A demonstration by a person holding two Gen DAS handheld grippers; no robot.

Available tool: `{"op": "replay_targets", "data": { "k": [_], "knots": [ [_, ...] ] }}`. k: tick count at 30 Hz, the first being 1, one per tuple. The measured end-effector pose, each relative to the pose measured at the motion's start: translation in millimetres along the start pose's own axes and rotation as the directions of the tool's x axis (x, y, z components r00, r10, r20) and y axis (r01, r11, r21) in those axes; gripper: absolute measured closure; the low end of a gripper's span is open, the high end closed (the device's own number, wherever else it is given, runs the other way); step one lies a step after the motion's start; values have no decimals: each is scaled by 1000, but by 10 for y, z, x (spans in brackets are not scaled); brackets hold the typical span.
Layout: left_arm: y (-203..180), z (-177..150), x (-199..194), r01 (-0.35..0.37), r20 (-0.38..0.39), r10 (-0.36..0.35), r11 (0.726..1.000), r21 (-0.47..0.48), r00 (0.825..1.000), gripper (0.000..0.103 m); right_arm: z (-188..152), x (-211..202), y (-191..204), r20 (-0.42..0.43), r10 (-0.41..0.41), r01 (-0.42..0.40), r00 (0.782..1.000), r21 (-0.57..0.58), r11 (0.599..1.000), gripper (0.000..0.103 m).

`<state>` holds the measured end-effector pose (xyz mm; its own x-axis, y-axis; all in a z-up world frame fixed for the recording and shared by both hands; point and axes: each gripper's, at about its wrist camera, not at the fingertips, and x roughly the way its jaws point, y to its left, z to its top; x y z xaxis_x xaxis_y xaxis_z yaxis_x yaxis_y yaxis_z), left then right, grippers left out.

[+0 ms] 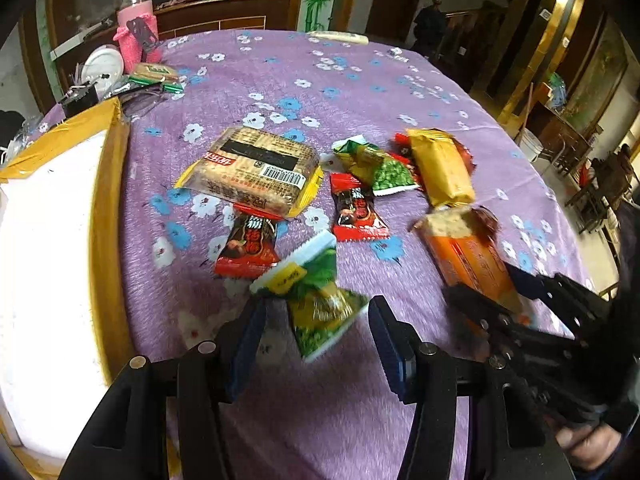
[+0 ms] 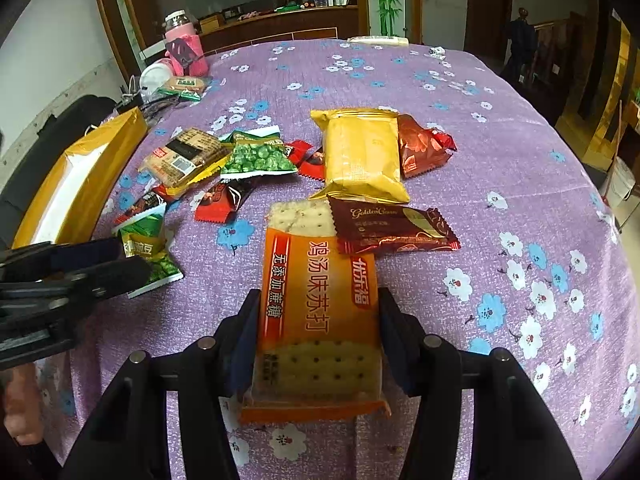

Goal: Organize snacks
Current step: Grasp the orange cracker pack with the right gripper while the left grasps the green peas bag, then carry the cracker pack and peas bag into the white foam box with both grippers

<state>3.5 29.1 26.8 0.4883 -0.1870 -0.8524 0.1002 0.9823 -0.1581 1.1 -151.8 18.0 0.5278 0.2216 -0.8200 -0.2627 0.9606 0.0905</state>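
Observation:
My left gripper (image 1: 318, 304) is shut on a green pea packet (image 1: 320, 300), which sits crosswise between the blue pads just above the purple flowered cloth (image 1: 360, 80). The right wrist view shows that gripper (image 2: 116, 260) at the left edge with the same packet (image 2: 148, 252). My right gripper (image 2: 319, 298) is shut on an orange soda cracker packet (image 2: 316, 312), a pad pressing on each long side. The left wrist view has this gripper (image 1: 496, 300) and its packet (image 1: 468, 256) at the right. Loose snacks lie mid-table: a large cracker pack (image 1: 256, 168), red packets (image 1: 356, 212), a yellow packet (image 2: 360, 156).
A yellow-rimmed box (image 1: 108, 200) with a white inside stands at the left edge of the table. A pink bottle (image 1: 136, 28), a white plate (image 1: 102, 66) and another cracker pack (image 1: 154, 74) crowd the far left corner. A brown wafer packet (image 2: 392, 228) lies against the orange packet's far end.

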Motion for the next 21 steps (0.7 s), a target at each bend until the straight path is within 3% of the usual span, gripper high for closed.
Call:
{"op": "replay_targets", "data": {
  "k": [2, 3, 10, 14, 21],
  "knots": [
    [-8, 29, 101, -5, -13, 5, 1000, -5, 1000, 48, -3, 3, 19, -1, -9, 9, 1000, -7, 1000, 48],
    [-13, 30, 128, 5, -14, -5, 1000, -7, 1000, 54, -5, 3, 22, -2, -11, 11, 1000, -8, 1000, 48],
    [-83, -66, 102, -41, 49, 40, 999, 30, 998, 58, -2, 1, -1, 0, 1, -1, 1000, 1, 1000, 48],
    [-64, -119, 22, -20, 59, 18, 999, 29, 998, 58, -14, -22, -26, 4, 22, -22, 1000, 12, 1000, 48],
    [-42, -200, -170, 32, 86, -35, 999, 32, 996, 58, -113, -165, 8, -2, 129, -129, 992, 51, 990, 49]
  ]
}}
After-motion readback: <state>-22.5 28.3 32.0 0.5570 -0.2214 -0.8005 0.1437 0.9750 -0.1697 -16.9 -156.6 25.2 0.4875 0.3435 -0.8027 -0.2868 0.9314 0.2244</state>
